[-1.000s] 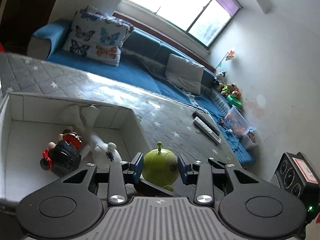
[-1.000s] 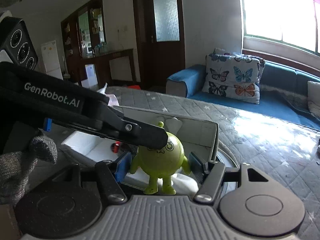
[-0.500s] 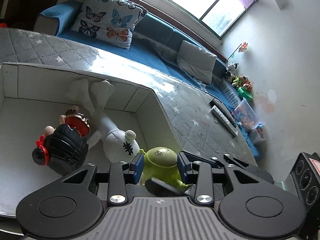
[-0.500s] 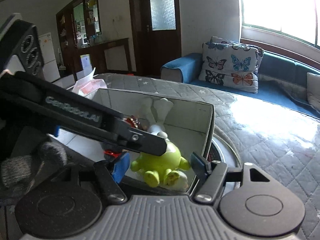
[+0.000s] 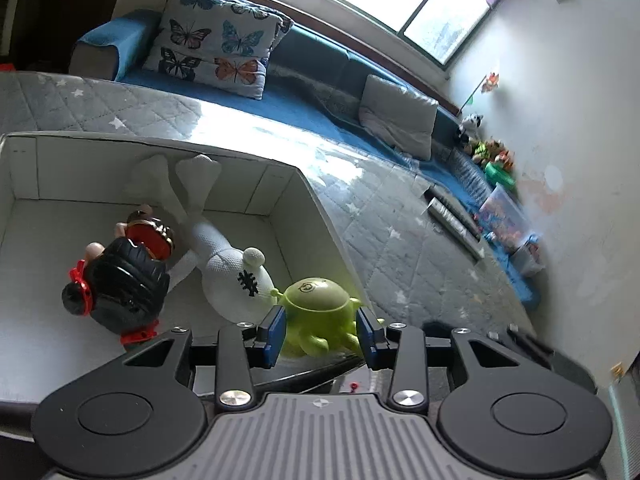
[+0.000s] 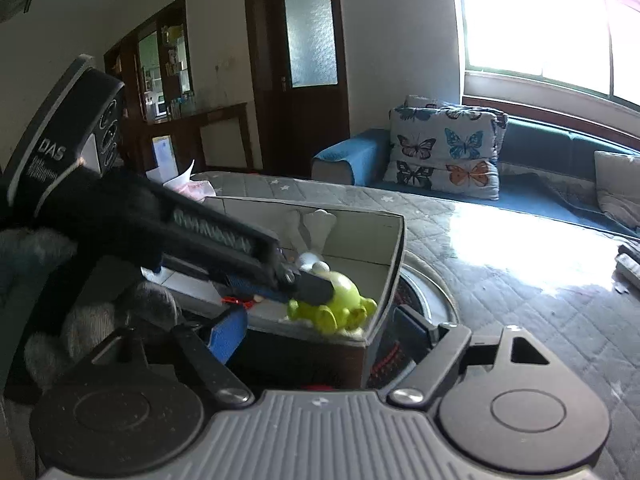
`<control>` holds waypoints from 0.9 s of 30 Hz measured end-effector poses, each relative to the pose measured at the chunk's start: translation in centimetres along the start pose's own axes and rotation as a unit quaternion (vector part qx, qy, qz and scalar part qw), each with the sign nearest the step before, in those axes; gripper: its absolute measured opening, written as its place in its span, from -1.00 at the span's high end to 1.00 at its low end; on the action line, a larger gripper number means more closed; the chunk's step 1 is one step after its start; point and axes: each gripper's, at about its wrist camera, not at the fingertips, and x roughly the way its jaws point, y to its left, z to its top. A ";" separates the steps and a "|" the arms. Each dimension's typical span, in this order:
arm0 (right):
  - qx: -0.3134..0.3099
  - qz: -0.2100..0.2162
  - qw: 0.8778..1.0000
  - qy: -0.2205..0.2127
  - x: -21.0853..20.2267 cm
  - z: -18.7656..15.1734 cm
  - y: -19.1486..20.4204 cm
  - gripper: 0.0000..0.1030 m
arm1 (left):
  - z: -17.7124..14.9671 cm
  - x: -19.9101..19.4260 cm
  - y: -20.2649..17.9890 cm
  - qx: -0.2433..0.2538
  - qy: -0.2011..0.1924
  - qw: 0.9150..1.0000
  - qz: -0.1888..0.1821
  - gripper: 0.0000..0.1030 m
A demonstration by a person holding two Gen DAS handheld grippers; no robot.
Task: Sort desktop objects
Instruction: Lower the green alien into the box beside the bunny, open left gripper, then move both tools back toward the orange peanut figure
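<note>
So the left gripper [image 5: 320,334] has its blue pads on either side of the green alien toy [image 5: 318,320], and it looks clamped on it, though I can't swear the pads are actually squeezing and not just touching. The toy is tipped over, feet toward the camera, sitting low inside the white box [image 5: 316,200] in the corner nearest the gripper, tight against the box's right wall. Just beside it in the box is a white plush bunny [image 5: 236,276] lying on its back with its ears up against the far wall, and past that a black-haired doll with red trim [image 5: 120,284] toward the box's left side. The right gripper [image 6: 316,330] is hanging wide open just outside the near corner of the box, holding nothing, and from its camera you can see the left tool reaching in over the green toy [image 6: 340,304]. My take: this is the drop-off moment. To do it cleanly I'd let the toy settle on the box floor first, then open the pads fully and pull straight back up so a finger doesn't snag the wall or drag the bunny along.
</note>
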 end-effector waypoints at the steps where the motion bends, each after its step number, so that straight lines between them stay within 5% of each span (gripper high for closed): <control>1: 0.002 -0.001 1.000 -0.001 -0.4 -0.3 0.0 -0.60 | 0.0 -0.3 -0.1 -0.001 -0.004 1.000 -0.002 0.21; 13: 0.017 -0.016 1.000 0.004 -4.0 -4.0 0.0 -0.64 | -2.5 -4.4 -1.8 0.016 -0.031 0.999 -0.019 0.21; 27: 0.048 -0.019 0.998 0.039 -4.4 -7.9 -0.4 -0.63 | -6.9 -4.7 -2.9 0.033 -0.006 0.999 -0.039 0.21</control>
